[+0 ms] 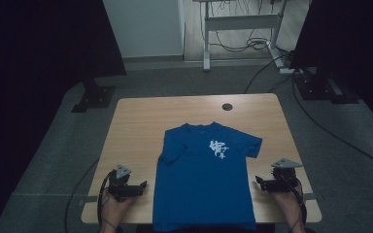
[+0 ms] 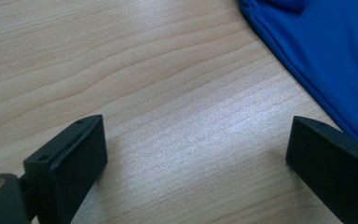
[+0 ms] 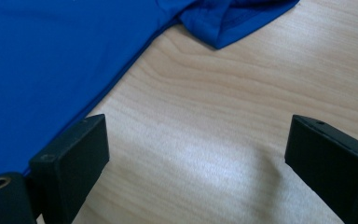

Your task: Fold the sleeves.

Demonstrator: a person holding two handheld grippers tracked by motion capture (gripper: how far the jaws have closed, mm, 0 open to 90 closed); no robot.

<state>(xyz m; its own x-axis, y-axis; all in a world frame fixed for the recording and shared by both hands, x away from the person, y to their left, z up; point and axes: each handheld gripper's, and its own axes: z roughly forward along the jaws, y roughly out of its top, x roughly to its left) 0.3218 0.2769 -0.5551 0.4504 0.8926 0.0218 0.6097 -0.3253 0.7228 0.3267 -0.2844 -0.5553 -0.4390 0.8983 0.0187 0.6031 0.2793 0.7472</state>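
A blue T-shirt (image 1: 204, 179) with a white print on its chest lies flat in the middle of the wooden table (image 1: 136, 121), collar toward the far side, hem over the near edge. My left gripper (image 1: 143, 185) rests on the wood just left of the shirt's side, jaws wide open with nothing between them; the shirt's edge (image 2: 317, 51) runs past its right jaw. My right gripper (image 1: 257, 180) sits just right of the shirt, also open and empty, with the shirt's side (image 3: 51, 65) by its left jaw and a sleeve (image 3: 233, 18) ahead.
A round cable hole (image 1: 227, 107) sits near the table's far edge. Dark stands (image 1: 94, 94) and cables lie on the floor beyond, with a desk frame (image 1: 238, 29) at the back. Bare wood lies on both sides of the shirt.
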